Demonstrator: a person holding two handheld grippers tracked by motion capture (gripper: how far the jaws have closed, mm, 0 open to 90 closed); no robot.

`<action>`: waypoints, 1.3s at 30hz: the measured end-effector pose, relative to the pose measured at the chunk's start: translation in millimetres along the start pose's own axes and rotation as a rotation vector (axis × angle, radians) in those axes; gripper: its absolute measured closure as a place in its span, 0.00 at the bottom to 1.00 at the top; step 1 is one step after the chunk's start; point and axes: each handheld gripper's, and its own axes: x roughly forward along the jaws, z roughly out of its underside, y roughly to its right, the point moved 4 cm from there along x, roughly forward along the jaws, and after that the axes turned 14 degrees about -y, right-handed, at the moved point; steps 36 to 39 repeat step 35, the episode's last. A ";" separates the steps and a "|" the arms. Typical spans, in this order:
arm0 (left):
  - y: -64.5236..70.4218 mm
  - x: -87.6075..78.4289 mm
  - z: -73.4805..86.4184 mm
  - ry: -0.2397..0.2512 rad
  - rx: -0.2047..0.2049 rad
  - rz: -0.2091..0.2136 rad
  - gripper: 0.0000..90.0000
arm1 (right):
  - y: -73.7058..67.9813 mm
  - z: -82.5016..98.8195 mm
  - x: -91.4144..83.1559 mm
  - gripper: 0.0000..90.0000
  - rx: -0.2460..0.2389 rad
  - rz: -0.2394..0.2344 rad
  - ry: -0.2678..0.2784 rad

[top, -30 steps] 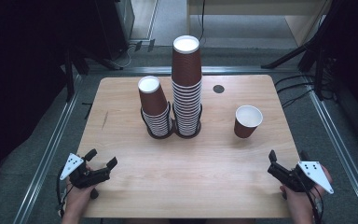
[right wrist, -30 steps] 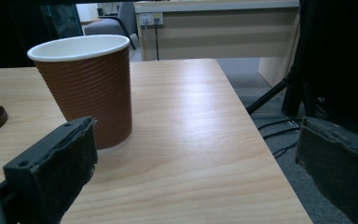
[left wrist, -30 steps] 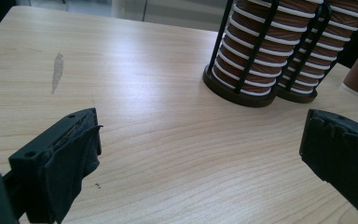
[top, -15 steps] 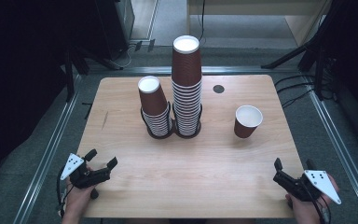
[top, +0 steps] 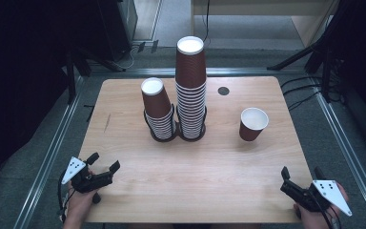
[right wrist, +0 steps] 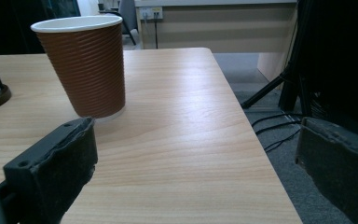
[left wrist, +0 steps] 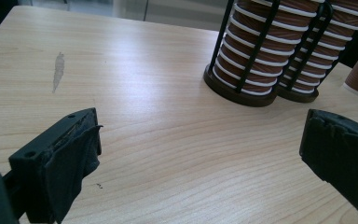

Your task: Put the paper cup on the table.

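Two stacks of brown ribbed paper cups stand in black wire holders mid-table: a short stack (top: 158,112) and a tall stack (top: 190,90). A single upright cup (top: 253,124) stands to their right. My left gripper (top: 105,161) rests open at the front left corner, far from the stacks; its view shows the holder bases (left wrist: 256,70) beyond its wide-apart jaws (left wrist: 200,154). At the front right corner my right gripper (top: 301,172) is open and holds nothing. Its view (right wrist: 196,163) looks past the jaws at the single cup (right wrist: 86,65), which stands apart from them.
The wooden table (top: 209,176) has a small black round hole cover (top: 223,90) at the back and a scuff mark (top: 107,123) at the left. Beyond the table's right edge lie floor cables and dark stand legs (right wrist: 279,93).
My right gripper has drawn back toward the table's front right corner. The left gripper and the cups have stayed put.
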 end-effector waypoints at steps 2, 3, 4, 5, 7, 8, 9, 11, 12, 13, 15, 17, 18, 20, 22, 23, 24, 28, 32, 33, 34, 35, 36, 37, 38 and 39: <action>-0.1 0.0 -0.1 0.001 -0.001 0.001 0.00 | -1.4 1.0 -2.0 0.00 0.007 -0.011 0.002; -0.1 0.0 -0.1 0.001 -0.001 0.001 0.00 | -1.7 1.3 -2.5 0.00 0.012 -0.014 0.001; -0.1 0.0 -0.2 0.002 -0.001 0.002 0.00 | -2.1 1.9 -2.8 0.00 0.021 -0.016 -0.006; -0.3 0.0 -0.2 0.002 -0.001 0.002 0.00 | -1.9 2.6 -2.3 0.00 0.023 -0.013 -0.012; -0.4 -0.1 -0.3 0.003 -0.003 0.003 0.00 | -2.2 3.9 -1.7 0.00 0.023 -0.008 -0.023; -0.3 -0.1 -0.4 0.004 -0.005 0.003 0.00 | -2.3 4.1 -1.8 0.00 0.018 -0.009 -0.020; -0.3 -0.1 -0.4 0.005 -0.006 0.004 0.00 | -2.5 4.3 -2.1 0.00 0.015 -0.012 -0.018; -0.3 -0.1 -0.4 0.005 -0.006 0.004 0.00 | -2.3 5.0 -2.7 0.00 0.018 -0.021 -0.020; -0.3 -0.1 -0.4 0.005 -0.006 0.004 0.00 | -1.9 5.1 -2.9 0.00 0.020 -0.019 -0.024; -0.4 -0.1 -0.5 0.005 -0.006 0.004 0.00 | -1.4 5.2 -2.8 0.00 0.022 -0.017 -0.028; -0.3 0.0 -0.5 0.006 -0.006 0.004 0.00 | -0.4 5.3 -2.3 0.00 0.025 -0.021 -0.040; -0.3 0.0 -0.5 0.005 -0.007 0.005 0.00 | -0.3 5.4 -1.9 0.00 0.021 -0.014 -0.052; -0.1 -0.1 -0.6 0.007 -0.007 0.006 0.00 | -0.4 5.6 -1.5 0.00 0.018 -0.014 -0.059; -0.1 -0.1 -0.5 0.005 -0.006 0.005 0.00 | -0.8 5.7 -1.3 0.00 0.011 -0.015 -0.064; -0.1 -0.1 -0.5 0.003 -0.003 0.004 0.00 | -1.1 5.7 -1.9 0.00 0.004 -0.021 -0.065; 0.0 0.1 -0.4 0.002 -0.002 0.003 0.00 | -1.0 5.7 -1.9 0.00 0.004 -0.023 -0.065; 0.0 0.1 -0.4 0.002 -0.002 0.002 0.00 | -0.7 5.6 -1.7 0.00 0.006 -0.023 -0.065; 0.2 0.4 -0.3 0.001 -0.001 0.001 0.00 | -0.2 5.8 -1.1 0.00 0.006 -0.020 -0.066; 0.2 0.5 -0.4 0.002 -0.001 0.001 0.00 | -0.9 6.3 -1.0 0.00 0.005 -0.018 -0.067; 0.1 0.5 -0.4 0.002 -0.002 0.002 0.00 | -0.9 6.4 -1.0 0.00 0.005 -0.017 -0.067; 0.1 0.3 -0.5 0.002 -0.002 0.002 0.00 | -0.9 6.4 -0.9 0.00 0.004 -0.016 -0.065; 0.0 0.3 -0.5 0.002 -0.003 0.003 0.00 | -0.9 6.3 -0.9 0.00 0.003 -0.016 -0.064; 0.0 0.3 -0.5 0.002 -0.003 0.003 0.00 | -0.9 6.3 -0.9 0.00 0.003 -0.016 -0.064; 0.0 0.3 -0.5 0.002 -0.003 0.003 0.00 | -0.9 6.3 -0.9 0.00 0.003 -0.016 -0.064; 0.0 0.3 -0.5 0.002 -0.003 0.003 0.00 | -0.9 6.3 -0.9 0.00 0.003 -0.016 -0.064; 0.0 0.3 -0.5 0.002 -0.003 0.003 0.00 | -0.9 6.3 -0.9 0.00 0.003 -0.016 -0.064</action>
